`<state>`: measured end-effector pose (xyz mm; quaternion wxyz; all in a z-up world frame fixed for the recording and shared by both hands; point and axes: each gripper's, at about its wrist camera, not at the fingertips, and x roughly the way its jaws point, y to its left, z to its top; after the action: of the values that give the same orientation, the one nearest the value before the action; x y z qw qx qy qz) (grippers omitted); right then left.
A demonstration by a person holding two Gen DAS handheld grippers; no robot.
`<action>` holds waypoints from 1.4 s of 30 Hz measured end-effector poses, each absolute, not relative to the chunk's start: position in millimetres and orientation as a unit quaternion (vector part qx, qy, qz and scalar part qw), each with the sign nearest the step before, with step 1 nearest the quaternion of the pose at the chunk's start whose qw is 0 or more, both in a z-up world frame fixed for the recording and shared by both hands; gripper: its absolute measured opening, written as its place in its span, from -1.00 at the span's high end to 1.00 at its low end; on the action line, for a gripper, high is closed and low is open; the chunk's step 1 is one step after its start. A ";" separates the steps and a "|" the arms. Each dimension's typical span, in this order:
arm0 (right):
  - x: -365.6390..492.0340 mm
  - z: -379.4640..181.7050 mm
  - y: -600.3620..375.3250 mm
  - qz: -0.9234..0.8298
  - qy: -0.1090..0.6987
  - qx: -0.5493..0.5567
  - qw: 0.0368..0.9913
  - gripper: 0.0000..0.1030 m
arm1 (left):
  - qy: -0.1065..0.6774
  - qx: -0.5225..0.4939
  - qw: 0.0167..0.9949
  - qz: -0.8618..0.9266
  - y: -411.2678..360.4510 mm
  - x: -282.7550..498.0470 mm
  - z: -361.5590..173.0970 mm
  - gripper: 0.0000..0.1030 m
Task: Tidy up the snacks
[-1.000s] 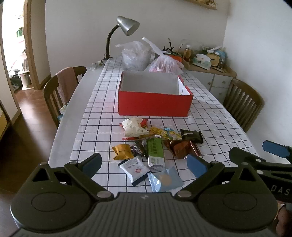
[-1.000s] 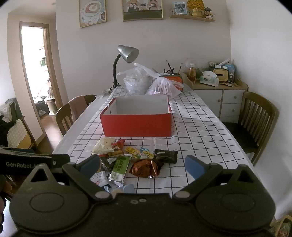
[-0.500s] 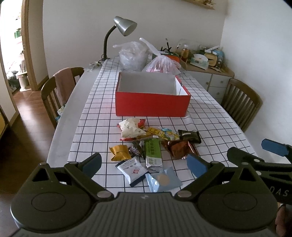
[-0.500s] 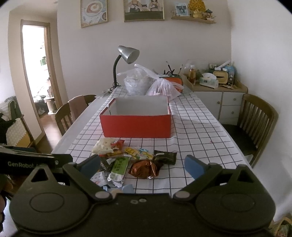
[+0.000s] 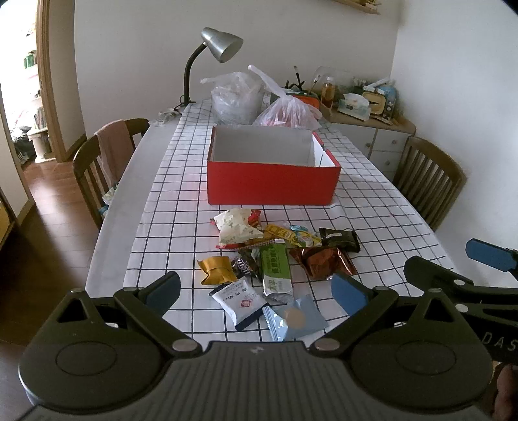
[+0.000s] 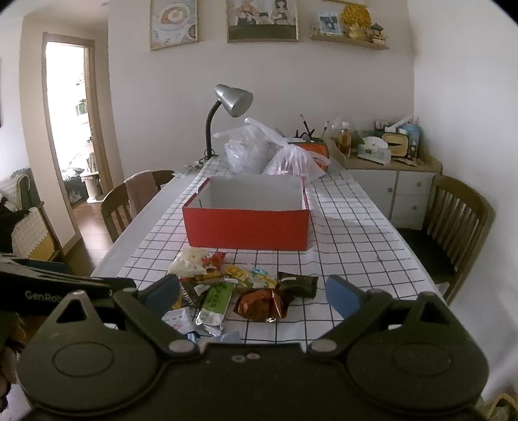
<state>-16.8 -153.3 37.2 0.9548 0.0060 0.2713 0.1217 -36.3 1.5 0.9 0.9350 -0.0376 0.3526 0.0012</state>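
Checkered tabletop [image 5: 181, 207], both hand-held grippers, left [image 5: 255, 288] and right [image 6: 252, 288], spread and empty, so I'd grab an edge snack like the blue packet [image 5: 298, 319] first, then the red box [image 5: 272, 178].

A home dining room. Long table under a white black-gridded tablecloth [image 6: 349, 233], wooden slat-back chairs [image 6: 459, 226] either side, a silver gooseneck desk lamp [image 6: 231, 100] at the far end. Framed pictures [image 6: 262, 19] on the wall, a cluttered white sideboard [image 6: 401, 191], an open doorway [image 6: 73, 129] onto another lived-in room.
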 end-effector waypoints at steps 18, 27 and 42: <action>19.5 24.2 -149.8 0.150 0.284 -0.008 0.947 -0.88 | 0.388 -0.051 0.920 0.022 8.7 0.7 -16.4 -0.95; 65.7 -11.6 -160.6 0.178 0.349 -0.002 0.920 -0.79 | 0.420 -0.087 0.901 0.069 35.9 25.5 -39.8 -0.95; 128.2 -81.1 -158.6 0.228 0.417 -0.100 0.874 -0.57 | 0.520 -0.172 0.828 0.119 63.9 74.2 -112.6 -0.93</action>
<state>128.2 -158.6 -81.1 0.8741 -0.0997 0.4171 0.2281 74.2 63.9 -112.6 0.8283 -0.1722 0.5198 0.1186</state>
